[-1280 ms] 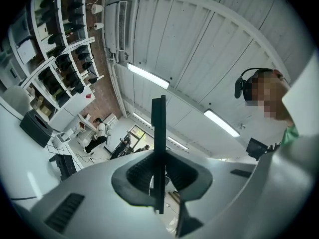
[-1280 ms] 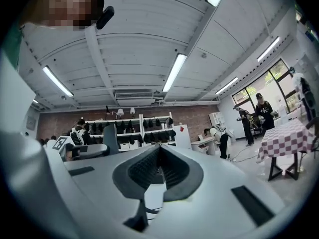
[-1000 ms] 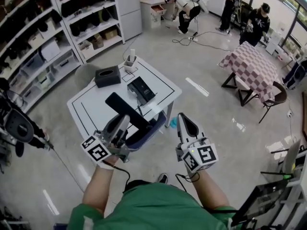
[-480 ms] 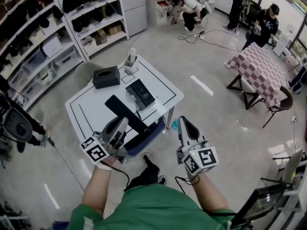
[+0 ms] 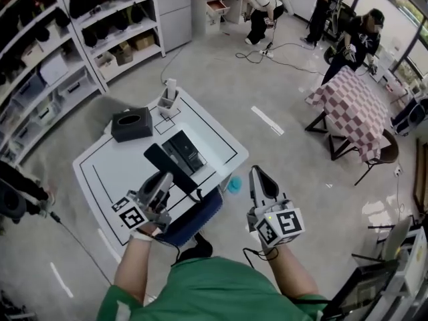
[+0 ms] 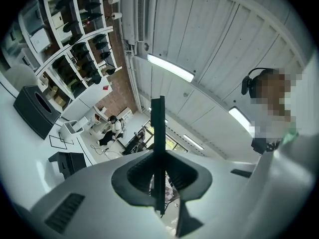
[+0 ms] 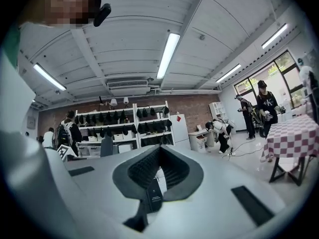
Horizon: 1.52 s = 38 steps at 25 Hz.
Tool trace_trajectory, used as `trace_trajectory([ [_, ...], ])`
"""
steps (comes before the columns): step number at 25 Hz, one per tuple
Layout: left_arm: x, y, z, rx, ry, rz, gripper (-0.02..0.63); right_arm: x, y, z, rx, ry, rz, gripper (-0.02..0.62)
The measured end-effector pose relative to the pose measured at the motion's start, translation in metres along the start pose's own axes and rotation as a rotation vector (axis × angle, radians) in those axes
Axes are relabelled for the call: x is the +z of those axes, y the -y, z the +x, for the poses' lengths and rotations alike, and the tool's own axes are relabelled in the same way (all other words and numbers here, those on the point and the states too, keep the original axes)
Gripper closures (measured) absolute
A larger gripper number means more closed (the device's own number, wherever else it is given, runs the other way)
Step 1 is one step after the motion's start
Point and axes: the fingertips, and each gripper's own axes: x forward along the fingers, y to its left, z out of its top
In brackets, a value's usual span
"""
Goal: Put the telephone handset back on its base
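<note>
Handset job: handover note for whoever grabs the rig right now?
Left hand-held gripper: shut on the black handset, held over the near part of the white table.
Right hand-held gripper: shut, empty, off the table's near edge.
Base: on the table, just beyond the handset.
Done: handset in grip, close to the base.
Left: line it up over the base, seat it, release.
</note>
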Motion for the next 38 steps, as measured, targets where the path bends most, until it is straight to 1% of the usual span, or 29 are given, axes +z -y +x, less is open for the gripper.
trace_trajectory([
  [3,0.004,-0.030,0.009,0.006,-0.010,-0.016,0.526,-0.007,0.004,0.035,0.014,-0.022,-0.004,0.573],
  [5,0.009,-0.047,0.018,0.008,-0.013,-0.013,0.526,-0.013,0.006,0.059,0.029,-0.037,-0.009,0.573],
  [9,0.010,-0.073,0.025,0.028,-0.036,-0.020,0.526,-0.029,0.006,0.094,0.052,-0.084,0.004,0.573],
  [15,-0.002,-0.108,0.025,0.055,-0.092,-0.050,0.526,-0.044,0.002,0.133,0.125,-0.118,0.021,0.574],
  [18,-0.008,-0.128,0.027,0.078,-0.101,-0.068,0.526,-0.057,0.008,0.155,0.174,-0.137,0.036,0.573],
  [21,-0.013,-0.154,0.030,0.127,-0.091,-0.116,0.526,-0.065,0.012,0.178,0.239,-0.168,0.052,0.573],
  [23,-0.021,-0.168,0.032,0.144,-0.092,-0.156,0.526,-0.066,0.016,0.188,0.273,-0.183,0.056,0.573],
  [26,-0.038,-0.186,0.030,0.164,-0.124,-0.201,0.526,-0.069,0.024,0.197,0.307,-0.204,0.059,0.574],
  [28,-0.048,-0.197,0.029,0.172,-0.148,-0.220,0.526,-0.075,0.029,0.200,0.315,-0.218,0.062,0.574],
  [31,-0.067,-0.216,0.022,0.218,-0.178,-0.248,0.526,-0.083,0.035,0.197,0.316,-0.250,0.076,0.574],
  [36,-0.087,-0.239,0.027,0.233,-0.127,-0.364,0.526,-0.087,0.043,0.195,0.307,-0.263,0.067,0.574],
  [38,-0.097,-0.248,0.026,0.255,-0.140,-0.387,0.526,-0.088,0.048,0.194,0.295,-0.264,0.066,0.573],
])
